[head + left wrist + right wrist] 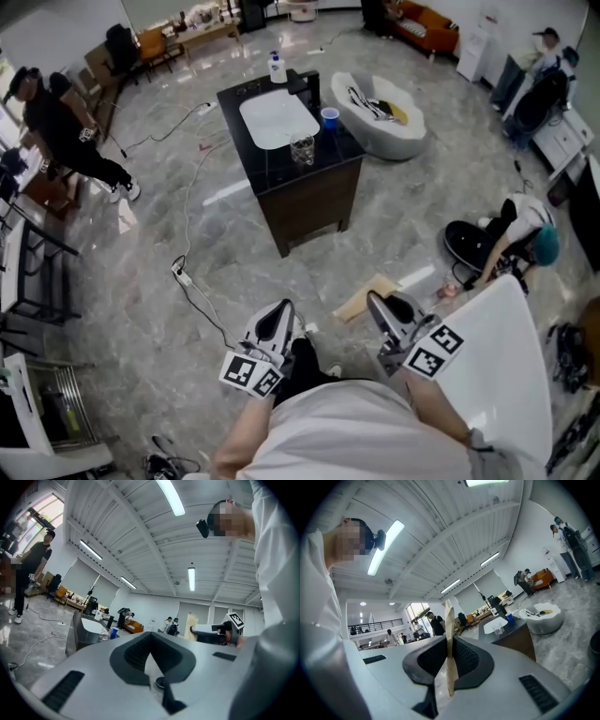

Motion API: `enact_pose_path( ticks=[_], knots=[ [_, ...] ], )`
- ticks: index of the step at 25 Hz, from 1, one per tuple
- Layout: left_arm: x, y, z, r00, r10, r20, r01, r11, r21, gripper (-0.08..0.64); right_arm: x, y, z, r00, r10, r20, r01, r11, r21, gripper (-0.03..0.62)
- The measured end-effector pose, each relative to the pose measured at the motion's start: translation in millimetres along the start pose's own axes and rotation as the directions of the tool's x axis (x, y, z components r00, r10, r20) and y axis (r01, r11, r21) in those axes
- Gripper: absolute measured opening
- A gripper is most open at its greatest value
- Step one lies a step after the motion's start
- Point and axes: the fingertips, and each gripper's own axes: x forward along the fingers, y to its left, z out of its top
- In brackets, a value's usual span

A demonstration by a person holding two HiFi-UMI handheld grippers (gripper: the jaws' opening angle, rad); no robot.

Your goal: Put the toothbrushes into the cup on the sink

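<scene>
The left hand-held gripper [150, 637] is closed and empty; the right hand-held gripper [449, 641] pinches a thin tan strip [448, 620]; the toothbrushes [366, 100] lie in a white tub [412, 142] beside the counter [314, 202], far from both; the blue cup [329, 115] stands by the sink [277, 118].

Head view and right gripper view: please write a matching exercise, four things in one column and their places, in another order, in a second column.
1. blue cup
2. clear glass
3. soap bottle
4. tan strip

a. between the jaws of the right gripper
b. far end of the counter, behind the sink
c. counter's right edge, beside the sink
d. at the sink's near right corner

Pairs: 1-c, 2-d, 3-b, 4-a
</scene>
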Motion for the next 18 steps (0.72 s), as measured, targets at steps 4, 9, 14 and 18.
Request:
enact_pose_path(
  ticks=[4,9,14,18],
  knots=[
    [21,15,5,1.0,-0.026,-0.002,0.026,1.0,0.007,0.002,19,-15,4,1.0,-0.024,-0.01,0.024,1.0,0.001,0.055],
    [46,55,13,1.0,-0.008,-0.006,0.008,1.0,-0.005,0.002,56,-28,14,0.999,-0.021,-0.026,0.021,1.0,0.004,0.055],
    [77,89,31,1.0,-0.021,0.002,0.021,1.0,0.009,0.002,100,-44,25,0.999,-0.021,-0.043,0.022,1.0,0.006,0.054],
    [92,125,37,1.0,-0.014,-0.01,0.014,1.0,-0.008,0.002,140,-53,32,0.998,-0.024,-0.051,0.024,1.0,0.005,0.054]
  ],
)
